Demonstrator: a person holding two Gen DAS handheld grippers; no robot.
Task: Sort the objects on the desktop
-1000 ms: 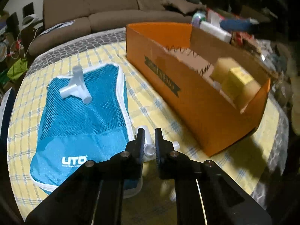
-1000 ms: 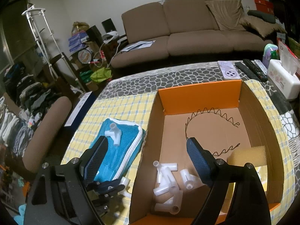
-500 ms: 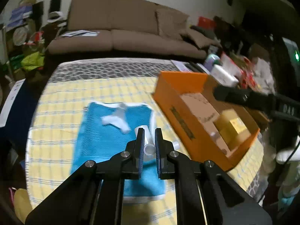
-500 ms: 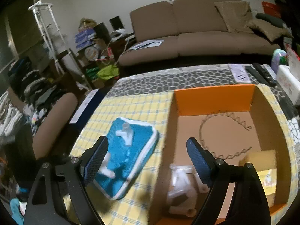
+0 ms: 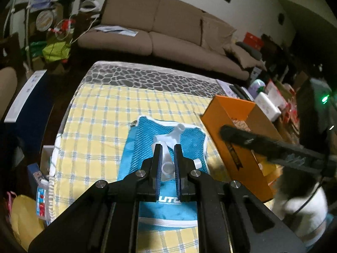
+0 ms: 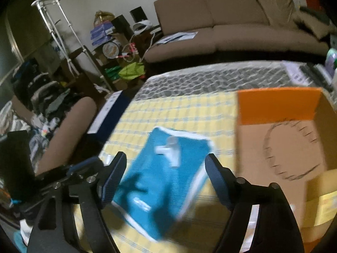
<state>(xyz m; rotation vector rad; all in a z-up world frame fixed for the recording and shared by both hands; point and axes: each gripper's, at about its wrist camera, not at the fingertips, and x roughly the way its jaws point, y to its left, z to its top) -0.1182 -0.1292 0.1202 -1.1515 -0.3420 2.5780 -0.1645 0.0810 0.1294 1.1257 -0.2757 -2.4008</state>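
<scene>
Left gripper [image 5: 167, 155] held above the blue mesh pouch [image 5: 145, 145], fingers clamped on a white pipe fitting [image 5: 166, 167]. A second white fitting [image 5: 175, 133] lies on the pouch's far half. Right gripper [image 6: 165, 174] hangs over the same pouch, fingers wide apart and closing, nothing between them. Orange cardboard box [image 5: 236, 145] stands just beside the pouch's right edge, open top, a wire headband [image 6: 288, 149] on its floor. The yellow checked cloth [image 5: 101, 122] on the tabletop lies bare left of the pouch and beyond it, out to the grey patterned border.
</scene>
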